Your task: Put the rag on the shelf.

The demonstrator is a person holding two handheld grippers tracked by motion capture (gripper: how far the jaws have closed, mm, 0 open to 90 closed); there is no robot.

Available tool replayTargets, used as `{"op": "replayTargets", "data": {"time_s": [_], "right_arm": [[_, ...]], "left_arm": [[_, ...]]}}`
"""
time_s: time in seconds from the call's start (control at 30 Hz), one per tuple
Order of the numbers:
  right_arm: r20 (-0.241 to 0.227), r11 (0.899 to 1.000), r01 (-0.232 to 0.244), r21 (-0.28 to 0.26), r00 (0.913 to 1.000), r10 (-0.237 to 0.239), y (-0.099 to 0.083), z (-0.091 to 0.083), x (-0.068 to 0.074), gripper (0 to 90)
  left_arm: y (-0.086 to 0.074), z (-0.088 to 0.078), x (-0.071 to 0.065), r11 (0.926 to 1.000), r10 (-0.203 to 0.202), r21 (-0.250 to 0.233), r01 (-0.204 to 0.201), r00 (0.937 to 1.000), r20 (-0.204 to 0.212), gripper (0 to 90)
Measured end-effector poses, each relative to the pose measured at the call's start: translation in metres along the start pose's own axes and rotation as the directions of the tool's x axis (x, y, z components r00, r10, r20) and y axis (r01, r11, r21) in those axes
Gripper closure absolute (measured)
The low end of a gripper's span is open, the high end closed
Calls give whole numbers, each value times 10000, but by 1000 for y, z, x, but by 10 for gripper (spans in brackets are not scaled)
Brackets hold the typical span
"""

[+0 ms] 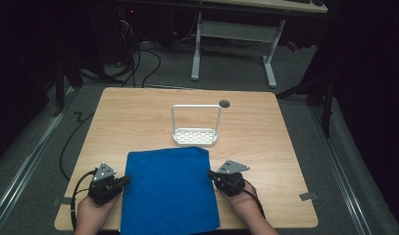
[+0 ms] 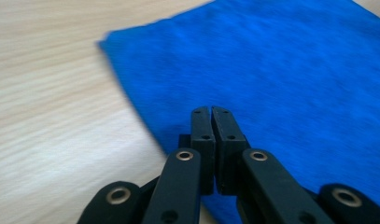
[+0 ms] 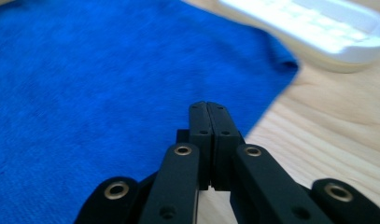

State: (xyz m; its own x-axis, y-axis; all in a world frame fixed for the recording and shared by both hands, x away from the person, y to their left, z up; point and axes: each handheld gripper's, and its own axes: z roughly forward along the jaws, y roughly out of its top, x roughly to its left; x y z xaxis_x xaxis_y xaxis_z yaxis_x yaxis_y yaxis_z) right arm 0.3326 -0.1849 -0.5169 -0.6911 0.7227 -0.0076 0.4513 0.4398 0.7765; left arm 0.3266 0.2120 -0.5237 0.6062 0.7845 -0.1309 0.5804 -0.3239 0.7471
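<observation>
Nothing is done yet, I judge: the cloth [image 1: 170, 188] lies flat on the counter [image 1: 138, 117], my left claw [image 1: 126, 180] and right claw [image 1: 210, 174] closed, empty, at its sides.

One blue cloth [image 1: 168, 188] lies on the one wooden table [image 1: 138, 112]. Just beyond the cloth stands one white rack [image 1: 195, 136]. Two grippers flank the cloth: left [image 1: 124, 180], right [image 1: 211, 174].

dim surroundings, lit table, blurred close-ups
</observation>
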Motion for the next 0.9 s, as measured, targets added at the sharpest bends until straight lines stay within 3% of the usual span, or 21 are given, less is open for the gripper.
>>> {"op": "replayTargets", "data": {"time_s": [0.03,0.07,0.1,0.2,0.37,0.57,0.73,0.8,0.83,0.87,0.9], "right_arm": [[0,10000,0,0,10000,0,0,0,0,900],[-96,9995,160,263,9998,-157,0,5,3,900],[-140,9990,196,390,9997,-190,0,7,4,900],[-120,9961,234,848,9997,-225,-2,12,3,900],[40,9960,114,891,9999,-118,-7,8,0,900],[464,9956,-275,891,9986,234,-22,-9,-8,900],[931,9931,-637,989,9942,545,-36,-29,-19,900],[1093,9907,-885,1037,9910,770,-40,-35,-24,900],[1093,9907,-885,1037,9910,770,-40,-35,-24,900],[1224,9910,-884,1009,9896,758,-45,-42,-28,900],[1224,9910,-884,1009,9896,758,-45,-42,-28,900]], "left_arm": [[0,0,0,10000,0,0,0,10000,0,885],[-1,5,-5,9990,288,336,-287,9996,-19,885],[-1,7,-6,9983,333,487,-335,9994,42,885],[0,10,-8,9984,289,472,-299,9994,209,885],[2,14,-7,9985,225,481,-247,9987,457,882],[11,24,-16,9958,615,618,-673,9940,909,876],[20,37,-42,9869,1275,758,-1425,9762,1755,867],[21,40,-53,9822,1567,725,-1732,9689,1912,859],[21,40,-53,9822,1567,725,-1732,9689,1912,856],[21,42,-60,9771,1822,712,-2006,9611,2074,852],[21,42,-60,9771,1822,712,-2006,9611,2074,850]]}}
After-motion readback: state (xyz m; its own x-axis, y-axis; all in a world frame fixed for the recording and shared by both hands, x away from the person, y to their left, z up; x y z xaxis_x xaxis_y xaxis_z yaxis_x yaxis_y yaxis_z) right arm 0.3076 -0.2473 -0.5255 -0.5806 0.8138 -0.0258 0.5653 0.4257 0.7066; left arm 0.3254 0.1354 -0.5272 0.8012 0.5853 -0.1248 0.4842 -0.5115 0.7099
